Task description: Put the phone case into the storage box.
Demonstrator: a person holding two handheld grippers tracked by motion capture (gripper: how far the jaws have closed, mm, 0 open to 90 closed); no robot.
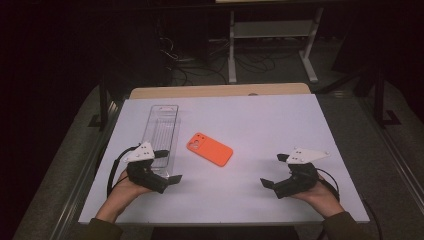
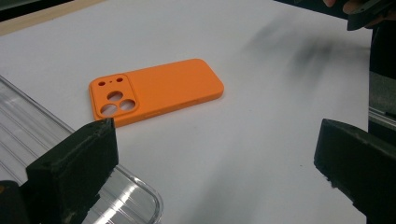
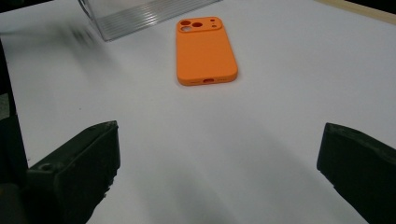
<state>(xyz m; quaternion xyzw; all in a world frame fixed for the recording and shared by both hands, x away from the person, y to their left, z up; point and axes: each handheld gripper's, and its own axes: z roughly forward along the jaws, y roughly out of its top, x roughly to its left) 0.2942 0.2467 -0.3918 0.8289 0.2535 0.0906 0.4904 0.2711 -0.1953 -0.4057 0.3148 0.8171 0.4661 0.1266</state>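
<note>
Orange phone case [image 1: 210, 148] is lying flat on the white table [image 1: 260, 120], back side up with its camera cut-outs showing, roughly at the centre of the board. Going by a clock face laid on the high view, the case's camera end is pointing toward ten o'clock. Just beside it, at nine o'clock, a clear plastic box [image 1: 162, 131] is lying lengthwise, near the case but not touching it.

Down at eight o'clock from the case, the left gripper [image 1: 170, 167] is resting in the person's hand, with its jaws standing wide apart and gripping nothing; one jaw is sitting over the near end of the clear box. In the left gripper view the case is lying ahead at eleven o'clock between the spread jaws.

At four o'clock from the case, the right gripper [image 1: 272, 170] is sitting well apart from it, jaws likewise spread wide and empty, and aiming toward the case.
</note>
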